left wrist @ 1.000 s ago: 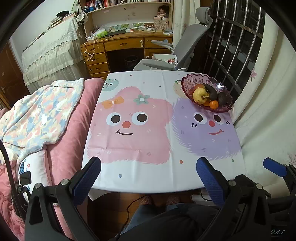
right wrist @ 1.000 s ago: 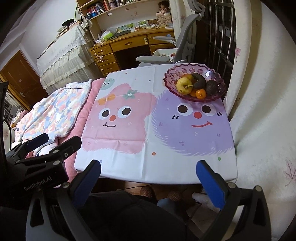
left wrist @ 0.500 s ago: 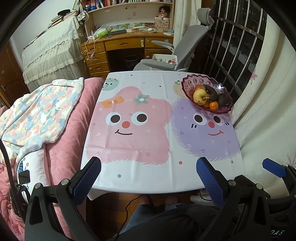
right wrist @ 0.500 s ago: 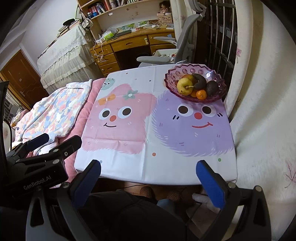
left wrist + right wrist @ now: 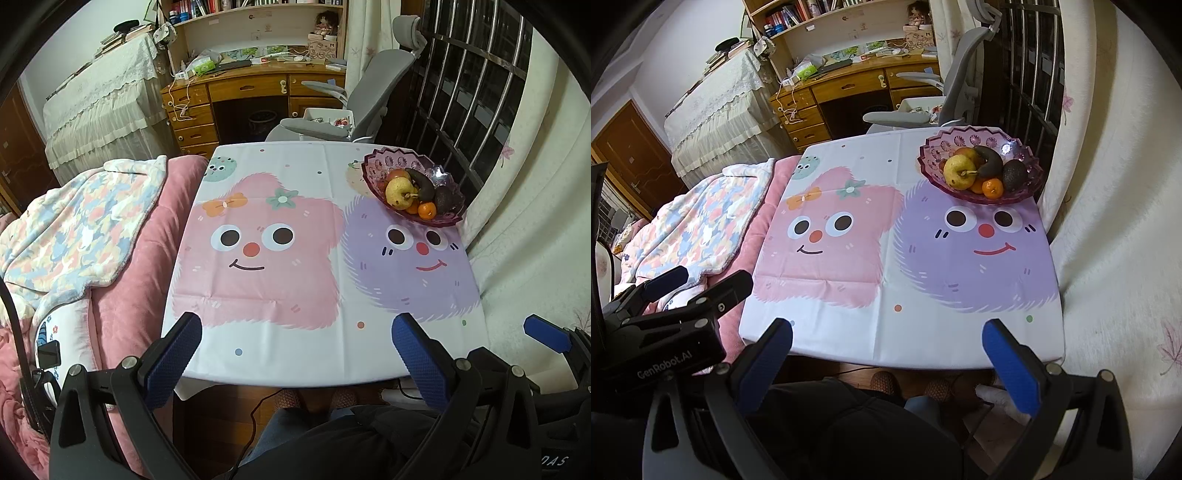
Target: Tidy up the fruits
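Here | both tools agape (nothing held) | bowl (image 5: 979, 142) at table's (image 5: 923, 332) far-right edge

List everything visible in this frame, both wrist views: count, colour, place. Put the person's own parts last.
Table: one, cartoon-print cloth, centre.
Bowl: one, purple glass, far right corner of the table.
Pear: one, yellow, in the bowl.
Tangerine: at least one, orange, bowl front.
Avocado: one, dark, bowl right.
Dark curved fruit: one, bowl middle.
Bed: one, pink, left of the table.
Desk: one, wooden, behind.
Chair: one, grey, behind.
Left gripper: open, empty.
Right gripper: open, empty.
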A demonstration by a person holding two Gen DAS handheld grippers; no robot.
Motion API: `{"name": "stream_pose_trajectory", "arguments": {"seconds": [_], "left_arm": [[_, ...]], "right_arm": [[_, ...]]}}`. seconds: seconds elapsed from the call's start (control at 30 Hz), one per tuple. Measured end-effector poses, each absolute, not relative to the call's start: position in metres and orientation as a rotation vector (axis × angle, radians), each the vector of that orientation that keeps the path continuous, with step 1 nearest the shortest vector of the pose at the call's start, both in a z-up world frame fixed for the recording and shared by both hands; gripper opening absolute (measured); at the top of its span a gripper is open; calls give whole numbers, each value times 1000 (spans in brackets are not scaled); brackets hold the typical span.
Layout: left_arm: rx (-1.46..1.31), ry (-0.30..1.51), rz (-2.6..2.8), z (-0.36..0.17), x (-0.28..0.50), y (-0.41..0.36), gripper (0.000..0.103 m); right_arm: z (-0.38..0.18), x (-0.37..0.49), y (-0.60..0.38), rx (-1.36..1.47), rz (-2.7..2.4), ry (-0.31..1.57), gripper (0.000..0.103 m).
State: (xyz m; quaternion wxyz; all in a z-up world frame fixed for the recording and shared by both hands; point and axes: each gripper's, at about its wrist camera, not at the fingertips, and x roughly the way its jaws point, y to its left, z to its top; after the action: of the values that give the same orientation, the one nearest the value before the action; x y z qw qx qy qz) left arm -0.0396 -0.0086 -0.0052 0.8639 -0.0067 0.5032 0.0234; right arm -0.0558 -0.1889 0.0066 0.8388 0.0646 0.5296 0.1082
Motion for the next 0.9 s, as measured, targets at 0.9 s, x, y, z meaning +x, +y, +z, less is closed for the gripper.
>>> {"name": "stream_pose_trajectory", "arguments": {"seconds": [0.9], "left_arm": [[-13,1052,54,-4,-37,-8,102]], "right_arm": [[7,-55,-189,138,228,1120,103]]}}
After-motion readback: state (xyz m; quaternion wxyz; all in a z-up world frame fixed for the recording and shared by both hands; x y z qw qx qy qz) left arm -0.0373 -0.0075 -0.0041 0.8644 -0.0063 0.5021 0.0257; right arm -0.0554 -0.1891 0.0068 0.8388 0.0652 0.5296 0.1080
